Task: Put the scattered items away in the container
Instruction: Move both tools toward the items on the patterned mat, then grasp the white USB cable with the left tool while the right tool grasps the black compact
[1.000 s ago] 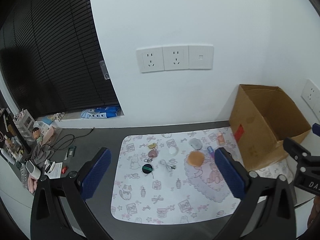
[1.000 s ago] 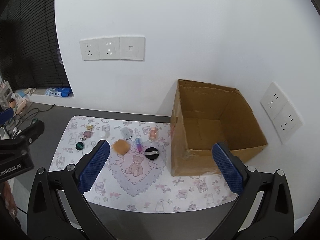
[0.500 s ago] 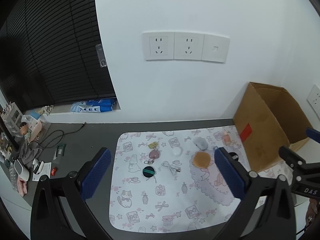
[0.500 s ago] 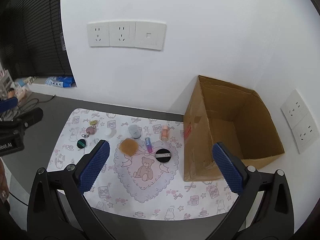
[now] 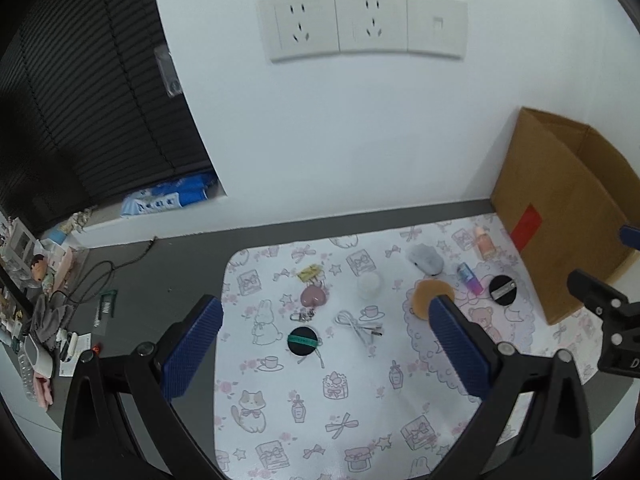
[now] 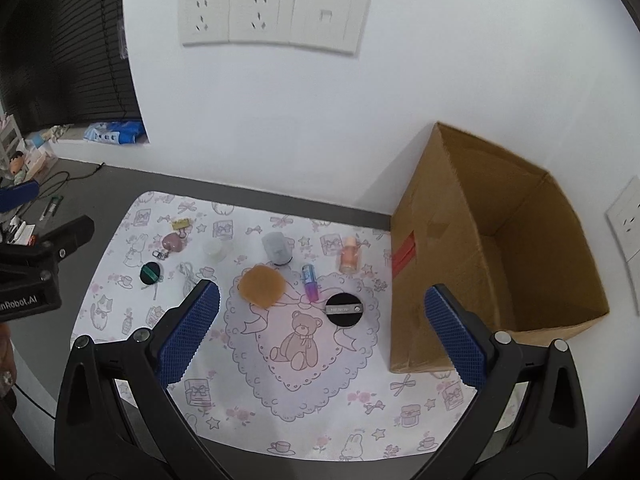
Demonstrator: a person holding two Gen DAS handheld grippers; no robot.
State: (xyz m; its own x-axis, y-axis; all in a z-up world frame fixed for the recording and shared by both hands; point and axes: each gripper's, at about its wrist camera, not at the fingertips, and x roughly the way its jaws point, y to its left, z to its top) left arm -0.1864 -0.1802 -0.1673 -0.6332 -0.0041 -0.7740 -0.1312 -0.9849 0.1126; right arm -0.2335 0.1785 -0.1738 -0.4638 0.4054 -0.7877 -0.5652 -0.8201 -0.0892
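Cardboard box (image 6: 500,256) stands open-topped at the right end of the patterned mat (image 6: 280,360), against the white wall, with a strip of red tape on the side that faces the scattered items. Just beside that taped side lies a peach bottle (image 6: 349,256); a little further from the box sit a small purple bottle (image 6: 310,283) and a black round compact (image 6: 344,310), the compact resting on the mat's printed heart. Further still from the box come a grey rounded object (image 6: 277,248) and an orange sponge puff (image 6: 261,285), the two near each other, then a small white jar (image 6: 215,251) and a coiled white cable (image 5: 357,323). Farthest from the box are a pink heart keyring (image 5: 313,297), a yellow binder clip (image 5: 309,272) and a black disc with a green stripe (image 5: 303,340). Both tools hover above the dark surface (image 5: 168,272) that carries the mat, touching nothing. Left tongs (image 5: 320,350) are spread wide and empty, over the end of the mat away from the box; right tongs (image 6: 320,336) are likewise spread wide and empty, with one blue pad in front of the box's near corner.
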